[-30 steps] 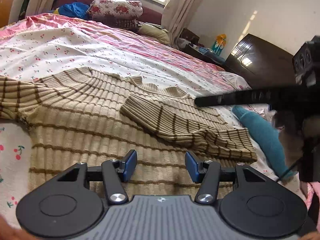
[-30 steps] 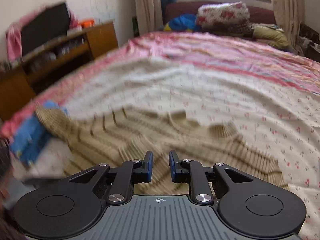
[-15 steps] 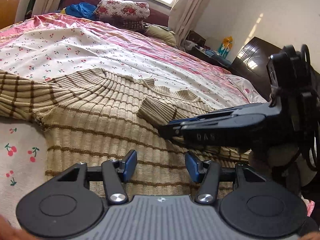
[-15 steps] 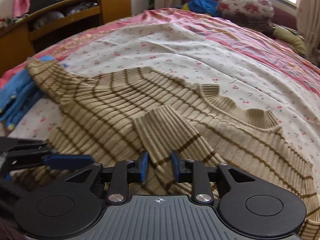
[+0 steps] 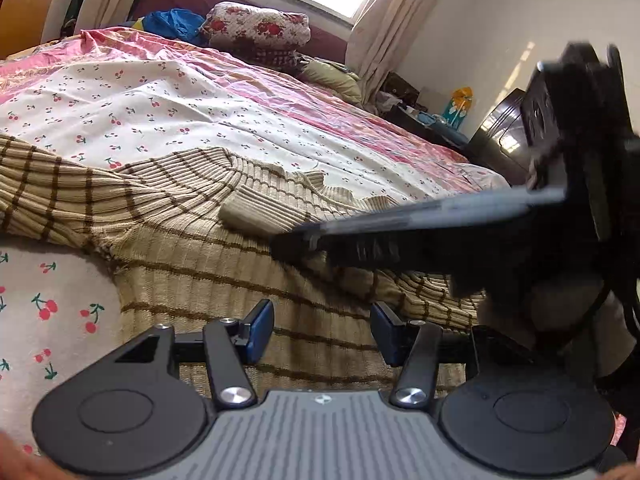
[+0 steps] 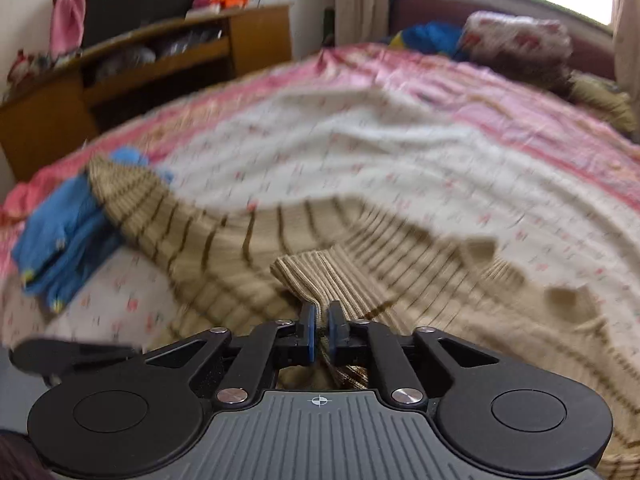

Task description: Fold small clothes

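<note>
Sweater (image 5: 192, 240) fills the left wrist view, spread flat on the bed (image 5: 200, 120) with its collar at the far side and its hem toward the camera. One sleeve (image 5: 256, 212) is folded across the chest, its cuff end lying left of centre. The left tool (image 5: 320, 336) hangs over the lower body of the sweater with its blue pads apart and nothing between them. The right tool (image 5: 296, 246) reaches in from the right side of this view, its tip on the folded sleeve, though blur hides the pads here.

From the right wrist view, the right tool (image 6: 320, 330) has its pads together, clamped on the ribbed sleeve (image 6: 316, 276), whose cuff sticks out straight ahead of the fingers. The sleeve's long axis runs along the tool's own line of sight, away over the sweater (image 6: 440, 280) body. The other sleeve (image 6: 132, 200) stretches off to the far left, its end resting against a blue garment (image 6: 60, 232); part of the left tool shows dark at the lower left edge.

So the gripped sleeve belongs to the right tool. The spread sleeve lies on the left tool's side and is likely nearer to it, with its length pointing outward from the body; folding it in would mean drawing it across toward the right.
</note>
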